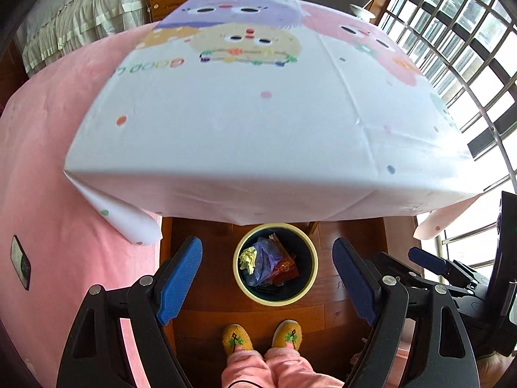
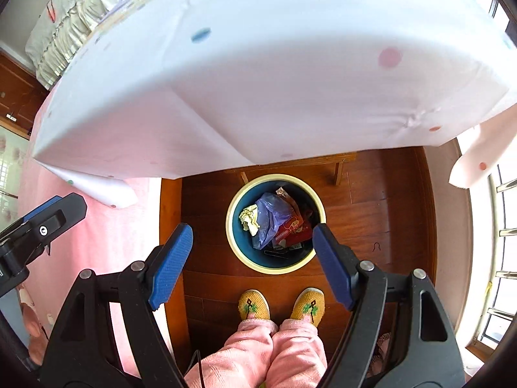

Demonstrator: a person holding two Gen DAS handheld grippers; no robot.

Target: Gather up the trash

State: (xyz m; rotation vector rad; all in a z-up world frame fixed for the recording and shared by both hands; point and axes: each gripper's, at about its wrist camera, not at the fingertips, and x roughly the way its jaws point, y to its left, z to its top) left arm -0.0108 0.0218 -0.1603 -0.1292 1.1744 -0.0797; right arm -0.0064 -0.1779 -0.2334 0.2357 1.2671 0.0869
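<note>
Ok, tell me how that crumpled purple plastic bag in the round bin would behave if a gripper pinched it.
The crumpled purple plastic bag looks thin, so probably floppy and light. Its glossy film may slip between pads. It would likely drag neighbouring wrappers.

The cloth (image 1: 245,123) over the counter has a row of coloured letters printed near the cartoon animals, seen upside down. They look like "GOOD", but the rest is cut off. The red packet (image 2: 292,231) in the bin (image 2: 236,200) has print too small to read.

Cartoon-print tablecloth (image 1: 245,123), pink bedspread (image 1: 48,168), wooden floor (image 2: 381,213), yellow slippers (image 2: 253,305).
</note>
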